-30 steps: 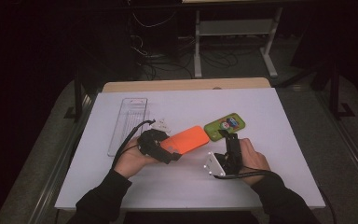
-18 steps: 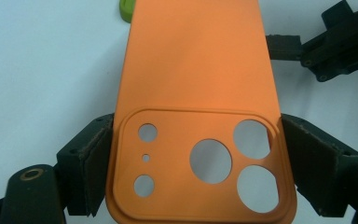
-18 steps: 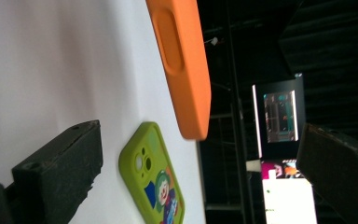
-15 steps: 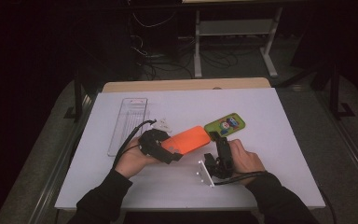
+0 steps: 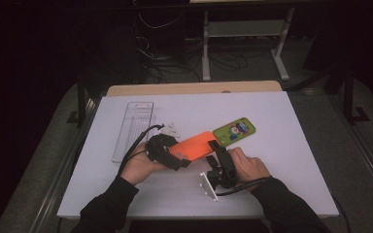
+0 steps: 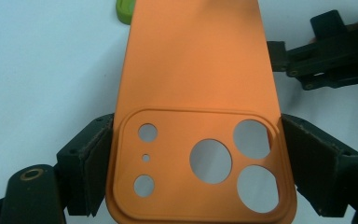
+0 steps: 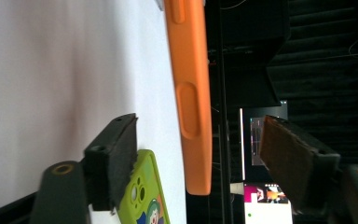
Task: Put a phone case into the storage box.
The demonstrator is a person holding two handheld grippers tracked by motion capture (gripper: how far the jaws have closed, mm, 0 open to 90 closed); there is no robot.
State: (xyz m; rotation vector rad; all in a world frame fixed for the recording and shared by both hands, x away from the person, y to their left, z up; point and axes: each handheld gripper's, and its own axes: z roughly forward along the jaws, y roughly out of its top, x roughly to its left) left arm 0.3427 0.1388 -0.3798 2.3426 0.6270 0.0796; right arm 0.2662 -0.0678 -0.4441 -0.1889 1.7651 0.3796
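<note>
An orange phone case is held just above the white table, and my left gripper is shut on its camera-cutout end. In the left gripper view both pads press the orange case's long sides. My right gripper stands at the case's other end, turned on its side. Its jaws have just been closing. In the right gripper view the orange case shows edge-on between the jaws of my right gripper, apart from both pads. A green cartoon phone case lies flat just beyond.
A clear plastic tray lies on the white table at the left, with a small white piece beside it. The green case lies close under my right gripper's lower jaw. Dark stands and cables sit past the far edge.
My right gripper has moved left to the free end of the orange case, and its jaws have narrowed around it. The left gripper and the case have stayed put.
</note>
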